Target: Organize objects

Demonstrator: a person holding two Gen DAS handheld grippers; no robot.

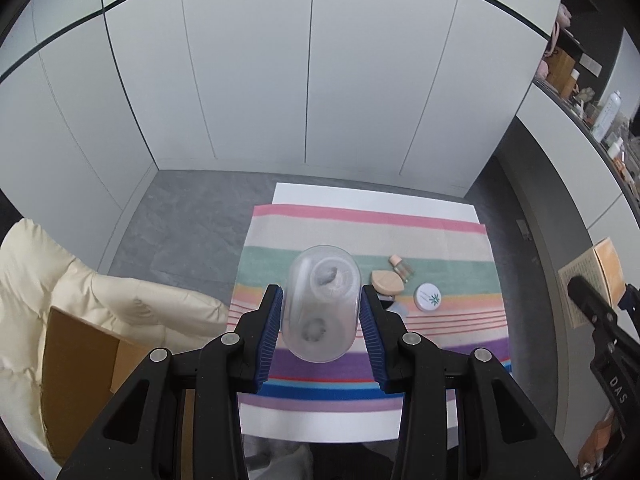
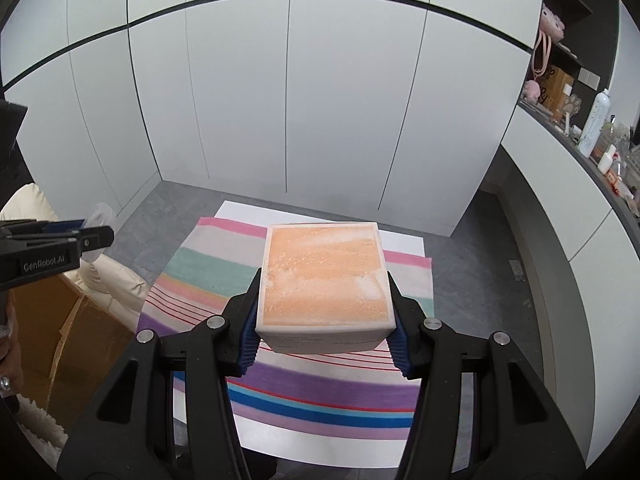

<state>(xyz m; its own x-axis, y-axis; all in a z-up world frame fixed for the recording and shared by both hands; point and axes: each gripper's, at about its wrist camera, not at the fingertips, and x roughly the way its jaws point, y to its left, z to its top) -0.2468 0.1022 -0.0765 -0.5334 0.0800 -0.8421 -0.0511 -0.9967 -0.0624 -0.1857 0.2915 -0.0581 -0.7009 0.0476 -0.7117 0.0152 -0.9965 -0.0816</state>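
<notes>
Blue ribbed pads [image 1: 272,336] of the left gripper [image 1: 322,312] pinched a clear plastic jar [image 1: 320,304] by its sides, the jar held in the air above the striped cloth [image 1: 320,232] with something pale and coiled inside it. The right gripper [image 2: 324,320] was likewise clamped, its pads [image 2: 248,340] pressed on both flanks of an orange-faced white box [image 2: 324,276] lifted over the same cloth.

Below and beyond the jar, on the green and peach stripes, lay a peach sponge [image 1: 386,282], a small bottle with a peach cap [image 1: 400,266] touching it, and a white round tin [image 1: 428,298] just beside them; a dark item behind the left gripper's right finger was mostly hidden. The cloth covered a white board [image 1: 360,196] on the grey floor [image 1: 192,216]. To the left sat a cream cushion [image 1: 60,276] and a brown cardboard box [image 1: 80,344]. White cabinet doors [image 1: 260,80] closed off the far side, and a cluttered counter [image 2: 600,148] ran along the right.
</notes>
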